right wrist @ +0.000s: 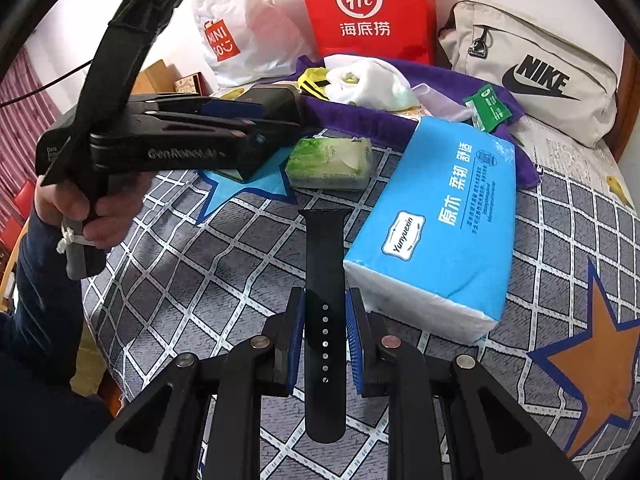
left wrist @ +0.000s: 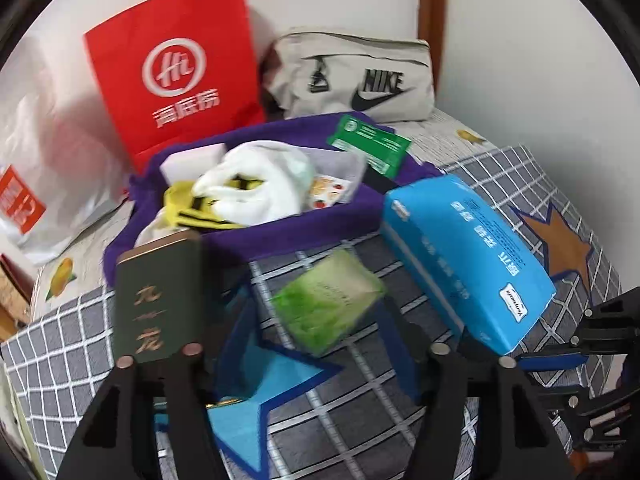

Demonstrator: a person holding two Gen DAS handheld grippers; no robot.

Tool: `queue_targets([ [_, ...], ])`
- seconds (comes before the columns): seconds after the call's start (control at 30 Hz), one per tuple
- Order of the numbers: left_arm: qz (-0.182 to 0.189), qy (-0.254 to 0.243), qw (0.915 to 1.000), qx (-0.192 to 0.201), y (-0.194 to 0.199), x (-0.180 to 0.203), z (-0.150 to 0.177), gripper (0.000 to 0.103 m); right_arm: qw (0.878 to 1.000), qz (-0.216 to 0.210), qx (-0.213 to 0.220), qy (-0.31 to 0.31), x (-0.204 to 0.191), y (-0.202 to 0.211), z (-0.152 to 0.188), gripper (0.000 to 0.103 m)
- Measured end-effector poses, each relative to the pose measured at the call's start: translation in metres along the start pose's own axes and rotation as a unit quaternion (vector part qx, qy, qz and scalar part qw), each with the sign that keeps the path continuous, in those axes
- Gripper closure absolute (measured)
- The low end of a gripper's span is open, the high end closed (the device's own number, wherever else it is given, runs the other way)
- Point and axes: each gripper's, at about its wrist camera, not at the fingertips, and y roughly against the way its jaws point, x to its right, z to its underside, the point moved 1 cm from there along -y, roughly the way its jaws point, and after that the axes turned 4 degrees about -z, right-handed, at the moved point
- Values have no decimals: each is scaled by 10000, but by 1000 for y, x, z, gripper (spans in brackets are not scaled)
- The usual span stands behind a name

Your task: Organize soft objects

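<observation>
On the left, a dark box point(left wrist: 158, 300) stands at the tip of the left gripper's point(left wrist: 316, 350) outer finger. It looks rigid, so I would not count it among the soft things. That gripper's jaws stand well apart and press on nothing.

Ahead of the gap between them, a green pack point(left wrist: 328, 300) lies on the checked cover point(right wrist: 180, 280), just in front of the purple towel point(left wrist: 280, 236). It looks like a small film-wrapped tissue pack, so it is probably light, squashy and a little slippery. A hold across its short sides near the middle should suit it, with only a mild squeeze.

On the towel behind it lies a white cloth point(left wrist: 256, 184). Being limp, it would be best pinched at a bunched fold.

Further right, the right gripper point(right wrist: 324, 340) is clamped on a black strap point(right wrist: 324, 264), its blue pads on the two edges near the punched holes. The strap lies flat on the cover and runs away from the camera. It seems rubbery, light and floppy, so its free ends would droop if it were lifted, though the pads ought to grip it well.

Just beside the strap, to the right, lies a blue tissue pack point(right wrist: 440, 220). It is bulky, soft and likely light, and its wrapper is slick. It is probably too wide to span flat, so a narrow end or a corner seam is the likelier hold.
</observation>
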Motion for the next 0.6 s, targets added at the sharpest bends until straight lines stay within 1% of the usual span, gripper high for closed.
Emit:
queue_targets([
  [0.1, -33, -219, 9997, -66, -10, 14, -3, 33, 10000, -17, 22, -13, 0, 2, 2, 83],
  [0.3, -237, -431, 9983, -311, -36, 24, -3, 33, 10000, -8, -6, 29, 0, 6, 9, 83],
  [0.5, -430, -672, 9951, -593, -61, 31, 2, 33, 10000, -3, -74, 18, -1, 6, 15, 83],
  [0.57, -521, -730, 9940, -625, -66, 33, 4, 32, 10000, -7, -94, -3, 0, 5, 16, 83],
  [0.6, -536, -731, 9942, -575, -67, 33, 4, 31, 9999, -9, -104, -17, 1, 5, 17, 83],
])
